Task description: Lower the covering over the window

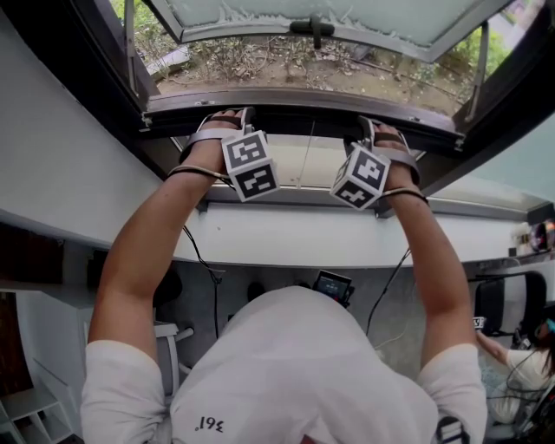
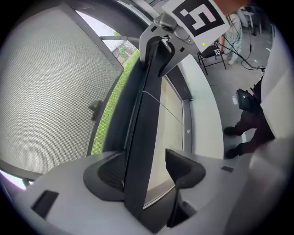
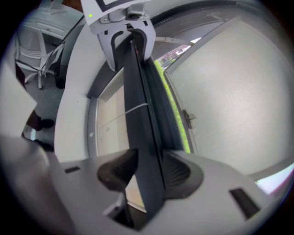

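The dark bottom bar (image 1: pixel 303 102) of the window covering runs across the window opening, with both hand-held grippers on it from below. My left gripper (image 1: pixel 224 120) straddles the bar (image 2: pixel 142 137). In the left gripper view (image 2: pixel 147 170) the bar lies against the left pad, and a gap shows between it and the right finger (image 2: pixel 181 167). My right gripper (image 1: pixel 381 130) is shut on the bar (image 3: pixel 140 114), with both pads pressed to it in the right gripper view (image 3: pixel 144 172). Each gripper appears at the far end of the other's view, the right gripper (image 2: pixel 161 34) and the left gripper (image 3: pixel 131 34).
The window sash (image 1: pixel 347 22) is swung open outward over ground and greenery. A mesh screen (image 2: pixel 50 92) fills the left. A thin cord (image 1: pixel 305 156) hangs behind the bar. The white sill (image 1: pixel 303 238) lies below. A seated person (image 1: pixel 520 360) is at the right and a chair (image 3: pixel 36 50) is behind.
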`<state>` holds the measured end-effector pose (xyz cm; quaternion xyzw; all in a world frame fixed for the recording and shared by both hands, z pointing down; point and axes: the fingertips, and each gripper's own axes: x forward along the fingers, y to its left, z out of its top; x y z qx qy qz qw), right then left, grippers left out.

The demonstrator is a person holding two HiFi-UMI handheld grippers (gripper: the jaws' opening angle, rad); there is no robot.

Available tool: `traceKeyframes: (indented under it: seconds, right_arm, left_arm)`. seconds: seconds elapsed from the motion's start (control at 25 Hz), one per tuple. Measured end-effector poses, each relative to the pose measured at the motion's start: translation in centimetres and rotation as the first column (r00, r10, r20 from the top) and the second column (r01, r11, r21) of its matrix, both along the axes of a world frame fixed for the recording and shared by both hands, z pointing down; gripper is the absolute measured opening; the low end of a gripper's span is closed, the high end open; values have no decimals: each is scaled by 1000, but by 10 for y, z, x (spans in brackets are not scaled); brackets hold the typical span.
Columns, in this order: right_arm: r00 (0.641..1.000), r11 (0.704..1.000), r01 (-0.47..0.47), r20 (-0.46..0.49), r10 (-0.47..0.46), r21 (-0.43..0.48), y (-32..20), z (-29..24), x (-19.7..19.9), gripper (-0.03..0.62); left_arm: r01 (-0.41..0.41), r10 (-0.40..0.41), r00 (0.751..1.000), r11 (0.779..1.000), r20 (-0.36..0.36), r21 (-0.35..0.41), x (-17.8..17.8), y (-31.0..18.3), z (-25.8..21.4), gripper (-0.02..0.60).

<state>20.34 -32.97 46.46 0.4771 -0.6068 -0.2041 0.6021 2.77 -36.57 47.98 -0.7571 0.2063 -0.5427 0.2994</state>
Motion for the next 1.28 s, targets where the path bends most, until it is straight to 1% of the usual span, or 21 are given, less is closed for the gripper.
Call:
traceKeyframes:
  seconds: [0.12,0.24,0.48,0.64,0.76,0.8,0.92,1.04,1.2,1.28]
  right_arm:
    - [1000,1000,-3,-11,3,2,-1,3,0,166]
    - [1000,1000,-1,-1,1,9,-3,2,-1,166]
    - [1000,999,2,0,-2,35,-4,5,-2,166]
    - [1000,999,-13,-16,14,41,-7,1,1,163]
    - [1000,1000,-12,-14,12,15,-10,-5,1,117]
    - [1000,1000,-10,-11,10,-3,-10,-5,1,117]
    - [1000,999,1,-12,-2,-33,-8,-6,1,118]
    - [1000,1000,12,-14,-12,-14,-8,-8,1,118]
    - [999,999,35,23,-35,-2,-3,-4,-1,123]
    - [998,999,47,32,-48,3,-3,-3,-3,127]
  left_arm:
    - [2,-2,1000,1000,5,5,0,-1,3,267]
    - [-3,3,1000,1000,4,3,-1,-2,2,267]
    - [-5,5,1000,999,-4,33,-1,-4,2,267]
    - [-12,12,1000,999,19,32,-1,-5,3,267]
    - [-6,6,1000,1000,29,22,-1,-9,0,265]
    - [-5,5,1000,1000,26,18,-1,-9,0,263]
    - [-10,10,1000,1000,-1,21,-1,-8,-1,262]
    - [-18,19,999,998,-30,57,0,-9,-5,262]
    - [-28,39,993,994,-108,102,1,-8,-8,262]
    - [-27,42,990,993,-132,113,0,-9,-8,262]
